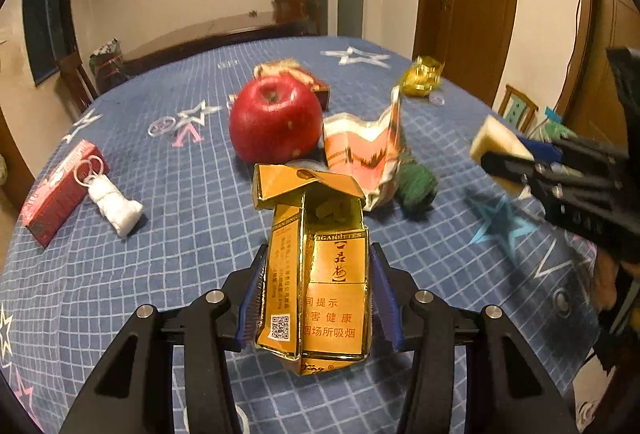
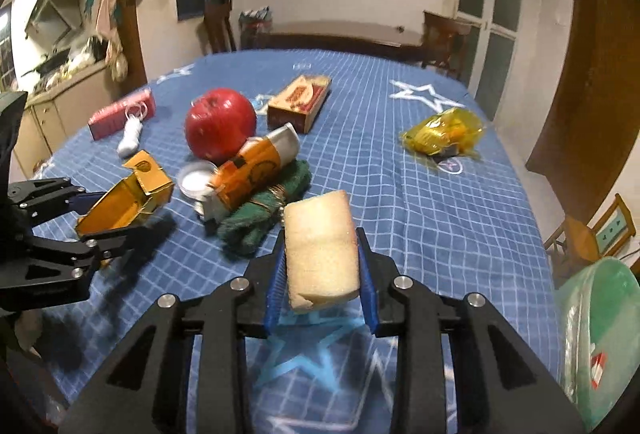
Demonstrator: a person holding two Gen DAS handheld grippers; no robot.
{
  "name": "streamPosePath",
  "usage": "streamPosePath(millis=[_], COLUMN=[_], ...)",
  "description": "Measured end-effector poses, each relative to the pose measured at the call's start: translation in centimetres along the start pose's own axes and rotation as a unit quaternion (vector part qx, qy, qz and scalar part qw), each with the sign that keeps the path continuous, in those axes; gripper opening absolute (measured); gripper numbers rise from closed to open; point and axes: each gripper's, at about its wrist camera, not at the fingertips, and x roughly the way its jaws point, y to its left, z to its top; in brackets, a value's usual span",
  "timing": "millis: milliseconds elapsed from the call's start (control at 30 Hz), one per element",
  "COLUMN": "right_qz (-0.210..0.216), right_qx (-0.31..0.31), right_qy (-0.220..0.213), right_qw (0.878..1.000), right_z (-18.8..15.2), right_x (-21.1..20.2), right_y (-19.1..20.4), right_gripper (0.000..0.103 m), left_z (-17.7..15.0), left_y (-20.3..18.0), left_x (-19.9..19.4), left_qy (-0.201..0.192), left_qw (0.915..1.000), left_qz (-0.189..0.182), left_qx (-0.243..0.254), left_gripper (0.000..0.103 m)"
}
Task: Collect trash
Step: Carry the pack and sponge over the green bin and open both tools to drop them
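Sponge (image 2: 320, 246) clamped in right claw (image 2: 322, 266), above tablecloth (image 2: 440, 194)

Left tongs (image 1: 316, 298) clamped on a gold pack (image 1: 320, 274), right tongs (image 2: 322, 274) gripping a sponge (image 2: 320, 246)

Left gripper (image 1: 318, 298), lower centre, clamps a crushed gold cigarette pack (image 1: 316, 274), lid flap open. Right gripper (image 1: 498, 154) enters from the right edge holding a pale sponge (image 1: 496, 140). On the blue checked tablecloth (image 1: 180, 194): red apple (image 1: 276, 118) centre, red box (image 1: 60, 190) left, gold wrapper (image 1: 422, 74) upper right.
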Motion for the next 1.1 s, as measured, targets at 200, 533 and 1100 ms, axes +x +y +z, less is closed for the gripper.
streamPosePath(millis=[200, 533, 1100], right_qz=[-0.009, -0.043, -0.077], right_qx=[0.015, 0.021, 0.028], right_qy=[-0.048, -0.125, -0.167], right_qw=[0.999, 0.991, 0.983], right_z=[-0.4, 0.4, 1.3], right_x=[-3.2, -8.5, -12.7], right_y=[1.4, 2.9, 0.9], right_gripper=[0.03, 0.03, 0.03], left_z=[0.2, 1.7, 3.4], left_y=[-0.9, -3.4, -9.0], left_x=[-3.0, -9.2, -14.4], left_qy=[-0.056, -0.161, -0.212], left_qw=[0.9982, 0.9858, 0.9768], left_qz=[0.022, 0.044, 0.026], left_qx=[-0.008, -0.023, -0.011], left_gripper=[0.05, 0.051, 0.051])
